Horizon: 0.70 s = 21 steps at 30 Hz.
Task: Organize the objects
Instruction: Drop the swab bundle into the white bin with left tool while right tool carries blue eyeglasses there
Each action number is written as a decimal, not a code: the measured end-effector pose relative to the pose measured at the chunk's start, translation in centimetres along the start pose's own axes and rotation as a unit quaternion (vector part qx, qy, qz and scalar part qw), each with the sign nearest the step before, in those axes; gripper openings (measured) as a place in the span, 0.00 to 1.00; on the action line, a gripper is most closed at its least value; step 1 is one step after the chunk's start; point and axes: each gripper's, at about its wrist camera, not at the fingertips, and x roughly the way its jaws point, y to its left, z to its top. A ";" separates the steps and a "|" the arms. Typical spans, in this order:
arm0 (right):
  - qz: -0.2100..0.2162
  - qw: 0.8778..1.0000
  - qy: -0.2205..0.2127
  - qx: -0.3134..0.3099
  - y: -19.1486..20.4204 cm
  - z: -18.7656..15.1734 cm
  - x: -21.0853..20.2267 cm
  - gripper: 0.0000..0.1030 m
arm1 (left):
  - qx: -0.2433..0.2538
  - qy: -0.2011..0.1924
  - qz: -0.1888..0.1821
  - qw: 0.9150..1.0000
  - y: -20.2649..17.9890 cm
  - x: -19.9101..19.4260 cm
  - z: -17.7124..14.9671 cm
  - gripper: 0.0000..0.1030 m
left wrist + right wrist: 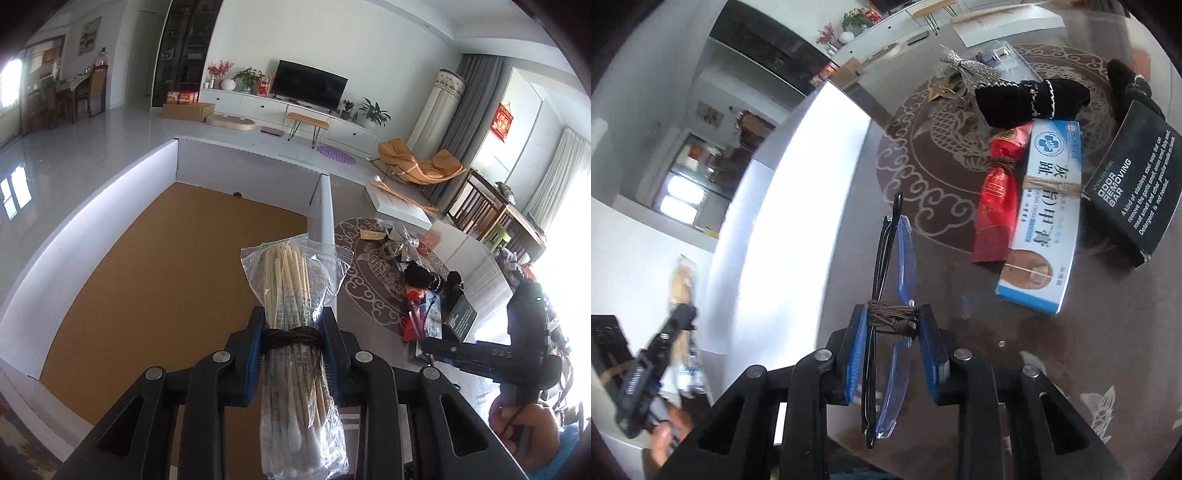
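Two grippers are up off the table, each angled downward with something pinched between its blue pads. Seen from the left wrist, the left gripper (291, 334) has its jaws pressed on a clear bag of cotton swabs (295, 295) at the twine wrapped round its middle; the bag stands upright along the fingers, its top toward 12 o'clock, hanging over the open white box (92, 206) with a brown floor that fills the view from 9 to 12 o'clock. At 4 o'clock a hand (524, 428) grips the other tool's handle.

From the right wrist, the right gripper (892, 321) pinches folded glasses (905, 251) with blue lenses and dark temples at a twine band, the frame pointing to 12 o'clock. At 8 o'clock the left gripper and its bag show blurred. A glass table (960, 266) with a brown scroll pattern lies beneath; at 1 to 2 o'clock rest a black velvet pouch (1027, 99), a red packet (997, 199), a blue-and-white carton (1045, 206) and a black box (1137, 184)
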 end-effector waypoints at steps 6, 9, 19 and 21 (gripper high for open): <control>0.090 0.992 0.013 -0.086 12.8 -0.2 1.6 0.27 | -0.013 -0.011 0.052 0.999 3.9 -0.7 0.8 0.28; 0.091 0.985 0.042 -0.141 18.2 -1.5 4.9 0.28 | -0.024 -0.005 0.078 0.997 6.2 -0.5 0.7 0.28; -0.057 0.968 -0.005 -0.245 20.6 -3.4 8.5 0.74 | -0.064 0.013 0.151 0.986 9.9 0.8 -0.8 0.82; -0.083 0.967 -0.039 -0.237 18.1 -3.2 5.9 0.78 | -0.051 0.002 0.138 0.989 8.5 0.6 -0.6 0.82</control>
